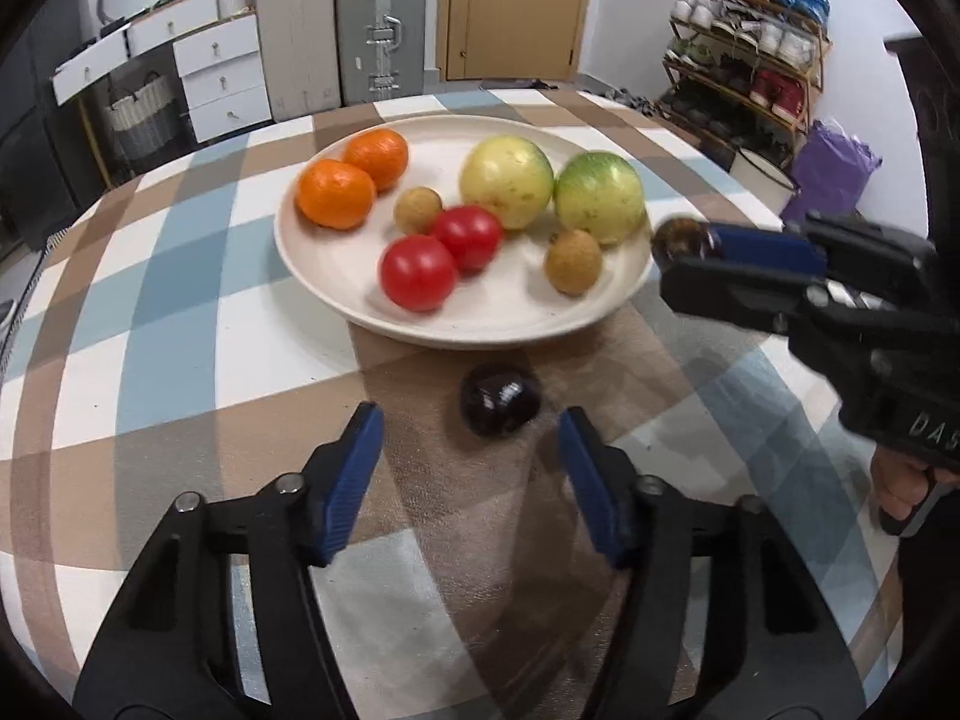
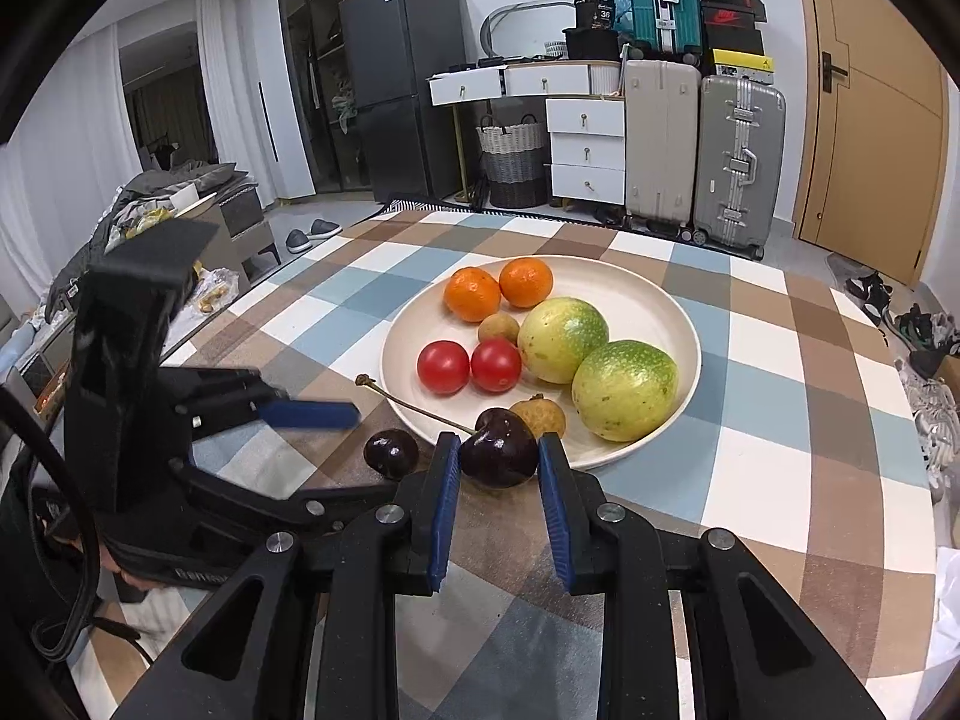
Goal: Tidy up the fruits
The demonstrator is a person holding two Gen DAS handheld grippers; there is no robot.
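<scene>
Dark cherry point(image 2: 500, 449) with long stem, pinched between the blue pads of the right gripper point(image 2: 499, 459), held just above the near rim of the cream plate point(image 2: 654, 300). Jaws of that tool closed only as far as the fruit's width. Same tool in the left wrist view entering from the right edge, roughly level, tip with cherry point(image 1: 678, 238) just beside the plate rim point(image 1: 312, 276), bare fingers point(image 1: 894, 483) curled round its handle below; white letters "DAS" readable on its black body.

Second dark cherry point(image 1: 500, 399) lying on the checked tablecloth point(image 1: 180, 330), just in front of the plate, ahead of the left gripper point(image 1: 471, 441). Left jaws spread wide, nothing between them, pads to either side of and slightly short of this cherry point(image 2: 391, 452).

On the plate: two oranges point(image 1: 354, 177), two red tomatoes point(image 1: 444, 255), two yellow-green round fruits point(image 1: 552, 186), two small brown longans point(image 1: 573, 261).

Beyond the table: two upright grey suitcases point(image 2: 702, 150), white drawers point(image 2: 585, 147), a shoe rack point(image 1: 750, 54). Black box marked "36" point(image 2: 600, 15) on the drawers; black and red shoebox point(image 2: 732, 18) with a swoosh logo.
</scene>
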